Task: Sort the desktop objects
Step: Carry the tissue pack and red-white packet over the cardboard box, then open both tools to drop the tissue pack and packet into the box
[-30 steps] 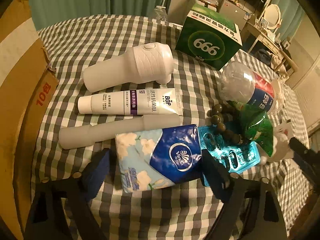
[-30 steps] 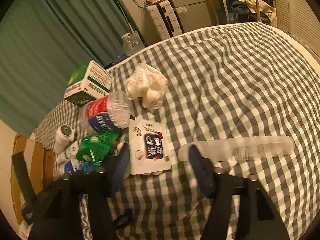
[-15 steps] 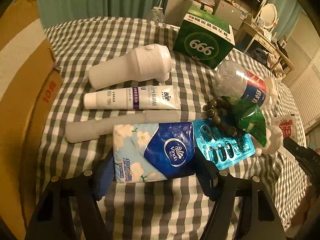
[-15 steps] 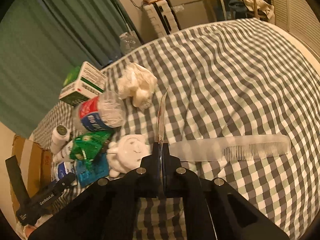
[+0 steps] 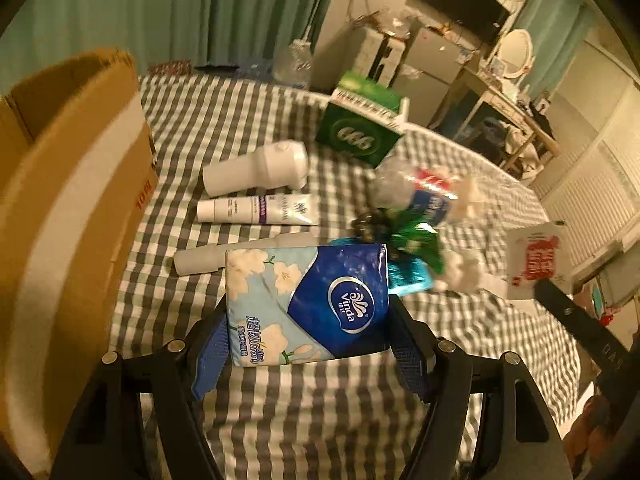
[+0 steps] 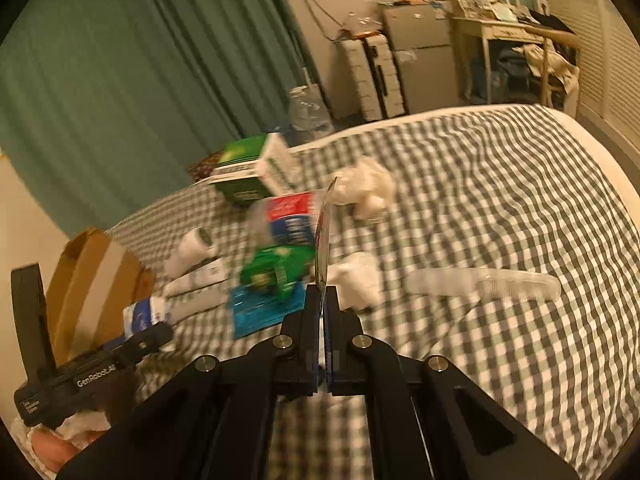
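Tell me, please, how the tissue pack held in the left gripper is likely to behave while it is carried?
The tissue pack looks soft and plastic-wrapped, so it probably squashes a little between the left gripper pads rather than resisting. It is likely light for its bulk. The glossy film may be slippery, so it could slide if the grip loosens.

Blue floral tissue pack point(image 5: 306, 304) lifted off checked cloth; white-red sachet point(image 6: 323, 236) upright (edge-on).
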Tool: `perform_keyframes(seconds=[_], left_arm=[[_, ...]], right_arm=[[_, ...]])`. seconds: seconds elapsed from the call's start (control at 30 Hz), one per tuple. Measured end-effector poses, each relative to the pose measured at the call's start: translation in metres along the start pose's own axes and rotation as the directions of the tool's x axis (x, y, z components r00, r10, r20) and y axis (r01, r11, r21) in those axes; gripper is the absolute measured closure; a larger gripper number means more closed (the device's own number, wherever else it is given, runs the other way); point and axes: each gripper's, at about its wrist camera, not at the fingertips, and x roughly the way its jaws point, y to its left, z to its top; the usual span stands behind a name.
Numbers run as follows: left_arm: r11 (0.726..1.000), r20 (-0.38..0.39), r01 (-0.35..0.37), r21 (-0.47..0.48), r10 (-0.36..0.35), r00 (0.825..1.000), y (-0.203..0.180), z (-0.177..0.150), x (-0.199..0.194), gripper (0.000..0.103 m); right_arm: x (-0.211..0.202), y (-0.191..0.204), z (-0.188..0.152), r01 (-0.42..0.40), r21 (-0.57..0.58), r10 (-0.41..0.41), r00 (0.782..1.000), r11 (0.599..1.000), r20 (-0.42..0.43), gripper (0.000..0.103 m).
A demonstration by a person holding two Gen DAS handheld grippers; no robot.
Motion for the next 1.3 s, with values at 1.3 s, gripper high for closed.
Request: perform_keyframes(seconds=[1.3], left_arm=[[0.976, 0.122, -0.177, -0.129, 0.193, 0.974, 0.240, 0.059, -0.121, 0.029]], right_arm=[[0.047, 0.334, -0.015, -0.386, -0.298, 0.328, 0.917, 0.873, -0.226, 0.100]])
